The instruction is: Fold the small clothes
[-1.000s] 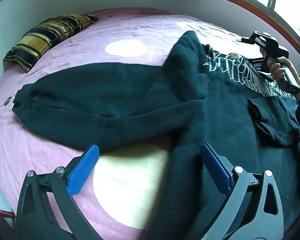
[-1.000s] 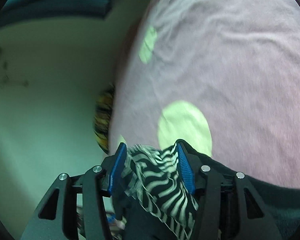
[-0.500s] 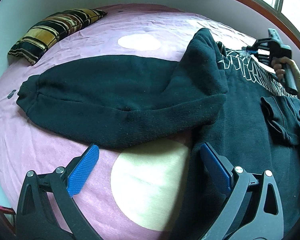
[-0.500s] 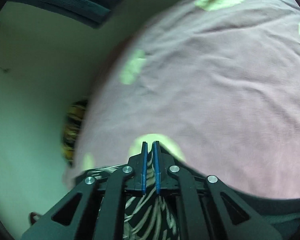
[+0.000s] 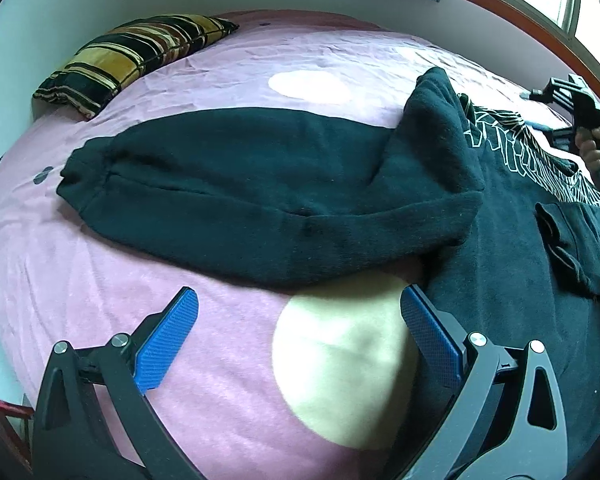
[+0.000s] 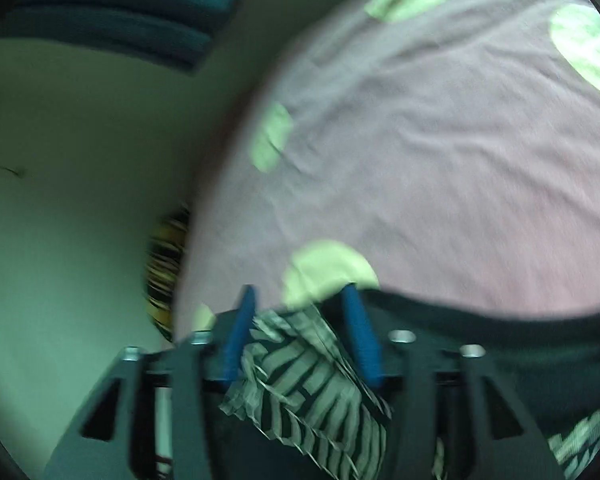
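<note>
A black hoodie point(image 5: 500, 280) with a white line print lies on the pink bed point(image 5: 100, 264). One sleeve point(image 5: 260, 196) stretches out to the left. My left gripper point(image 5: 300, 320) is open and empty, low over the sheet just below the sleeve. My right gripper point(image 6: 300, 312) shows in its own view, jaws apart, with the hoodie's printed fabric point(image 6: 308, 384) lying loose between the fingers. It also shows at the far right of the left wrist view point(image 5: 580, 100), held by a hand at the hoodie's far edge.
A striped black and yellow pillow point(image 5: 132, 60) lies at the head of the bed by the wall. A window with a wooden frame point(image 5: 540, 12) runs along the far right. The sheet has pale round spots point(image 5: 340, 368).
My right gripper was shut on the printed fabric half a second ago and has opened. My left gripper has shifted left, so the sleeve sits further right in its view.
</note>
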Motion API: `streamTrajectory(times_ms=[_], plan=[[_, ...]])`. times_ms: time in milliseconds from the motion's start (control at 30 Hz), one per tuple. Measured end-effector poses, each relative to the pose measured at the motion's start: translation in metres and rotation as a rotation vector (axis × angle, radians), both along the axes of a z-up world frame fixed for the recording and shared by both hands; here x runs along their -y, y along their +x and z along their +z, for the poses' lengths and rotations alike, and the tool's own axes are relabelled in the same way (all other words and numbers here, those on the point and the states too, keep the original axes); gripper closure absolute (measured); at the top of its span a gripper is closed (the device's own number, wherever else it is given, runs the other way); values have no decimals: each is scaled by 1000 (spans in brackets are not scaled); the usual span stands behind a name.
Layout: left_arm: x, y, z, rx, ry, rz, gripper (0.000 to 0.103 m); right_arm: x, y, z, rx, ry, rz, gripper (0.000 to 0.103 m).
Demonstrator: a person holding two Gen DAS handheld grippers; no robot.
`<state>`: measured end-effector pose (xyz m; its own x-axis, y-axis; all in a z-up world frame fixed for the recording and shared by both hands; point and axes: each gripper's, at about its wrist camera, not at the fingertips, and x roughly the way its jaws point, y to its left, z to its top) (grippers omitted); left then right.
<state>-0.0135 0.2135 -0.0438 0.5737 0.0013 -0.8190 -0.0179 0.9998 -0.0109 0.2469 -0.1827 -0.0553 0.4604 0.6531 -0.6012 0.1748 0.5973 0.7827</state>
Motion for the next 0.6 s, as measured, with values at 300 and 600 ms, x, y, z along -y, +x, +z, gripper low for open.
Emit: streamTrajectory(times_ms=[300,600], plan=[[-4,-3,-2,-10,23,9,2,-32,27,-32,-43,242,70,48],[-5,-2,-4,-15,22,9,2,-48,47,-31,65,16,100,50]])
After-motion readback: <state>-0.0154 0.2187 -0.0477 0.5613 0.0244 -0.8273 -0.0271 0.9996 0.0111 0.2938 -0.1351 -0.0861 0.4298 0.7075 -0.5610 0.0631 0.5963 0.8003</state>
